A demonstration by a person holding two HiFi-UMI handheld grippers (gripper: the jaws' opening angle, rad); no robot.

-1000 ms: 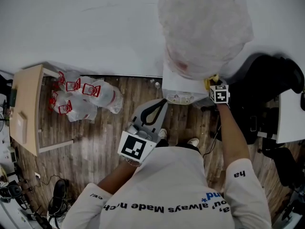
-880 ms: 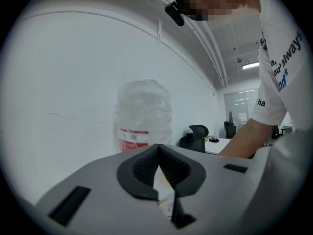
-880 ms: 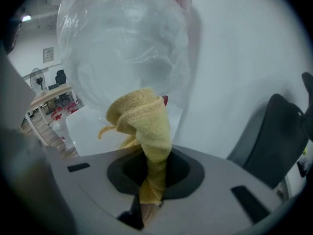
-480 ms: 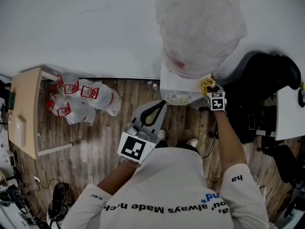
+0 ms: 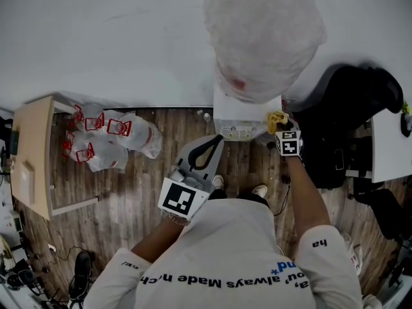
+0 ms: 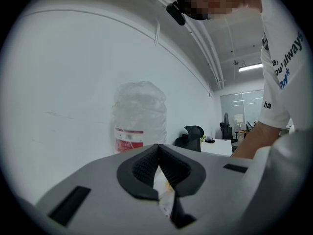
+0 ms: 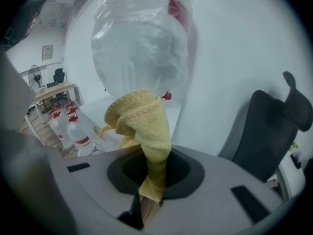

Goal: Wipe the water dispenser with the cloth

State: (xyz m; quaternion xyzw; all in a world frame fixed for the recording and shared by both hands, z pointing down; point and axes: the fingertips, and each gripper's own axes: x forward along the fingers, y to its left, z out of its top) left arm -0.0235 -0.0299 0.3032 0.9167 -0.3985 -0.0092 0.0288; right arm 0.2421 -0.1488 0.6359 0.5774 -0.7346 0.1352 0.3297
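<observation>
the water dispenser [image 5: 244,111] stands back against the white wall [image 5: 129,37], so no passage behind it. the big bottle [image 5: 264,37] covers its top. right of it the black chair [image 5: 347,121] is near; the right gripper [image 5: 283,126] with the cloth [image 5: 276,117] sits in that gap. left of it the floor [image 5: 177,124] is open up to the small bottles [image 5: 109,137].

The person wears a white short-sleeved T-shirt [image 5: 232,250] with a line of dark lettering across the front, one word of it in blue. A small dark "ha" is printed on the sleeve [image 5: 320,243]. Pale shoes [image 5: 261,191] show below. The left claw [image 6: 158,148] and the right claw [image 7: 154,173] are grey moulded shells with black pads [image 6: 143,166]. Each carries a cube of black-and-white square markers [image 5: 182,198].
</observation>
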